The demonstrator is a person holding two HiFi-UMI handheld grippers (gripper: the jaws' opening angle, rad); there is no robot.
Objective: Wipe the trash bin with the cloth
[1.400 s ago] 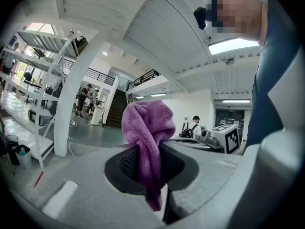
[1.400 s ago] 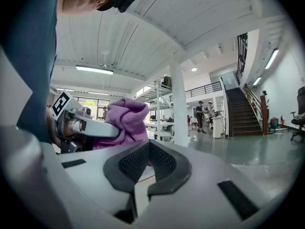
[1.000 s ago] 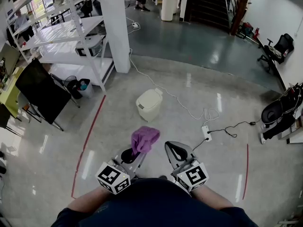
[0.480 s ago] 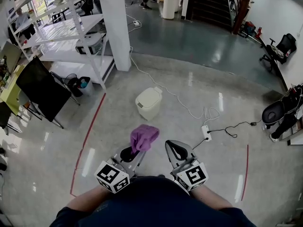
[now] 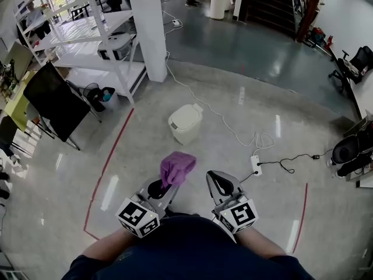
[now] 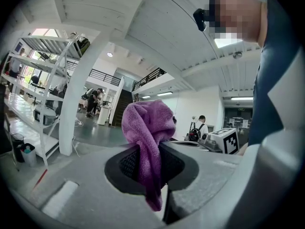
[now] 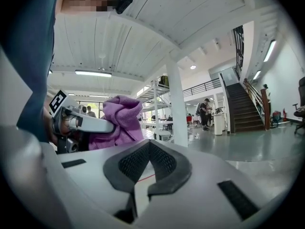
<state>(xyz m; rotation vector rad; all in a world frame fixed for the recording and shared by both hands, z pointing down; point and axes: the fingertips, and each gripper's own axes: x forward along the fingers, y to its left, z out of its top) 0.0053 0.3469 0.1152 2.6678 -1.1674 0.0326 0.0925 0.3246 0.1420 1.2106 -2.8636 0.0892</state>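
Observation:
The white lidded trash bin stands on the polished floor ahead of me, out of reach of both grippers. My left gripper is held low in front of my body and is shut on a purple cloth that bunches above its jaws. In the left gripper view the cloth hangs pinched between the black pads. My right gripper sits beside it, shut with nothing between its jaws. In the right gripper view the cloth and the left gripper's body show at left.
A white pillar and a white shelving rack stand behind the bin. A white cable runs past the bin to a power strip. A black panel leans at left. Red tape lines mark the floor. Office chairs stand at right.
The head view has shifted slightly forward and the surroundings have slid a little. Both grippers keep the same pose, with the cloth still held by the left one.

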